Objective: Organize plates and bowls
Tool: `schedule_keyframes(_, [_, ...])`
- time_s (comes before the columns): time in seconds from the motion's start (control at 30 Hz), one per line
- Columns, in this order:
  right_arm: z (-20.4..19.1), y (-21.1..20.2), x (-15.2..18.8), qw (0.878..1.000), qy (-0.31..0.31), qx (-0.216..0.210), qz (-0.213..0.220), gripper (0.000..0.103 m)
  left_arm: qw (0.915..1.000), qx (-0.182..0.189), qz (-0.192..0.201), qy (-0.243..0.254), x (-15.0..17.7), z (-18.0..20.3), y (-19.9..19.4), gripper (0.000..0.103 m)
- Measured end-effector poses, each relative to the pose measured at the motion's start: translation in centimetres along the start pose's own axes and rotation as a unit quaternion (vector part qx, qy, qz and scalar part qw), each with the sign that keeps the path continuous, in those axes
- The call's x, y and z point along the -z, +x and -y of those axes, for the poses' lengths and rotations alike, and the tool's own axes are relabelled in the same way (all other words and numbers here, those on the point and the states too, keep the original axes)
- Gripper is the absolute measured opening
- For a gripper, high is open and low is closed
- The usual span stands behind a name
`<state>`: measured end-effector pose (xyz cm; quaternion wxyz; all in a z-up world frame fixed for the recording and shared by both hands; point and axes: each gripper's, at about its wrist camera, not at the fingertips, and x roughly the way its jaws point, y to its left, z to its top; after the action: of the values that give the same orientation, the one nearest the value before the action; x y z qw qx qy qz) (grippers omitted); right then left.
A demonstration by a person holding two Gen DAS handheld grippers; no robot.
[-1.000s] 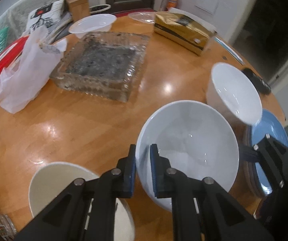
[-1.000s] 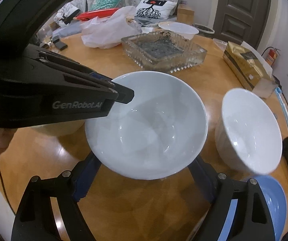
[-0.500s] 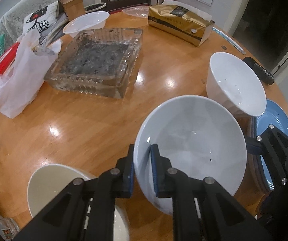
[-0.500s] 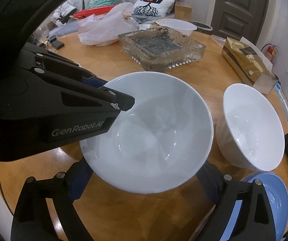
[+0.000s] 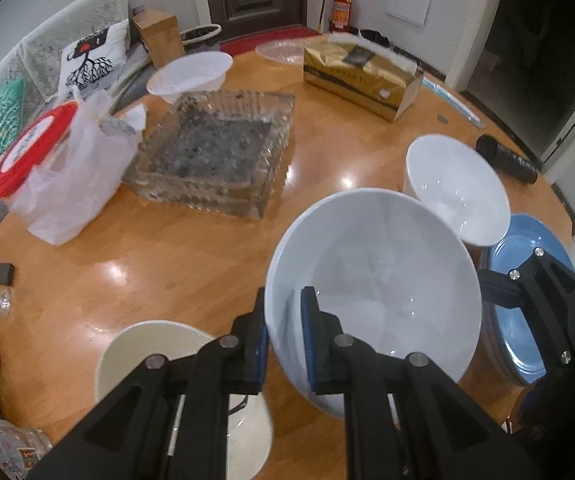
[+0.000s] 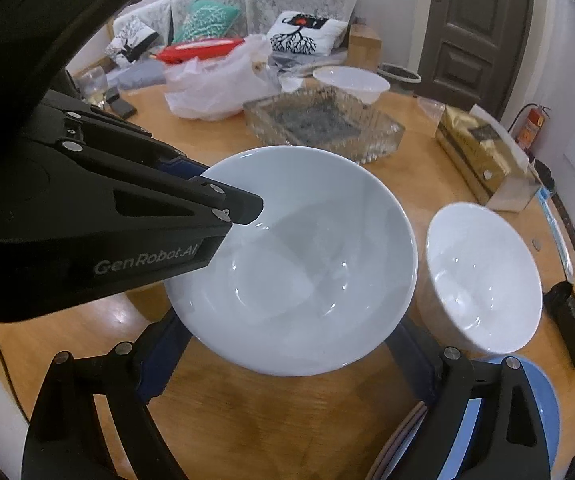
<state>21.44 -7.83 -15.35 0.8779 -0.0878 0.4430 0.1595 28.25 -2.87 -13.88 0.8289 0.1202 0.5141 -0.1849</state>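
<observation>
My left gripper point(image 5: 285, 322) is shut on the near rim of a large white bowl point(image 5: 379, 280) and holds it above the wooden table. In the right wrist view the same bowl point(image 6: 299, 264) fills the middle, with the left gripper point(image 6: 243, 210) clamped on its left rim. My right gripper point(image 6: 283, 360) is open, its fingers spread wide under the bowl's sides. A smaller white bowl point(image 5: 457, 190) stands to the right; it also shows in the right wrist view point(image 6: 483, 276). A blue plate point(image 5: 523, 276) lies on a stack at the right edge. A cream bowl point(image 5: 139, 356) sits near left.
A square glass dish point(image 5: 215, 156) stands mid-table. Behind it are a white plastic bowl point(image 5: 189, 74), a gold tissue box point(image 5: 361, 76) and a white plastic bag point(image 5: 75, 172). A black cylinder point(image 5: 507, 160) lies at the far right edge.
The left gripper has lifted the large white bowl higher and a little to the right, toward the smaller white bowl. The right gripper stays open beneath it.
</observation>
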Motion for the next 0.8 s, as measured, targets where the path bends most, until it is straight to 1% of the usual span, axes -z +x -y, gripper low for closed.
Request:
schedule_keyframes(0.13, [-1.0, -0.8, -1.0, 1.0, -0.01, 0.001, 0.014, 0.089, 0.9997, -0.019, 0.012, -0.005, 0.0, -0.7, -1.7, 0.011])
schedule_keyframes(0.37, [-3.8, -1.7, -3.0, 0.999, -0.033, -0.016, 0.034, 0.089, 0.9985, -0.035, 0.029, -0.032, 1.0, -3.8, -4.7, 0.011])
schedule_keyframes(0.47, [-5.1, -1.6, -3.7, 0.998, -0.038, -0.026, 0.038, 0.089, 0.9973, -0.049, 0.032, -0.044, 1.7, -5.2, -5.6, 0.011])
schedule_keyframes(0.67, [-7.7, -0.9, -4.8, 0.997, -0.059, -0.037, 0.036, 0.089, 0.9955, -0.052, 0.028, -0.074, 3.2, -8.2, -6.0, 0.011])
schedule_keyframes(0.8, [-9.1, 0.1, -5.0, 0.996, -0.07, -0.047, 0.021, 0.089, 0.9943, -0.054, 0.019, -0.09, 4.3, -9.7, -5.5, 0.011])
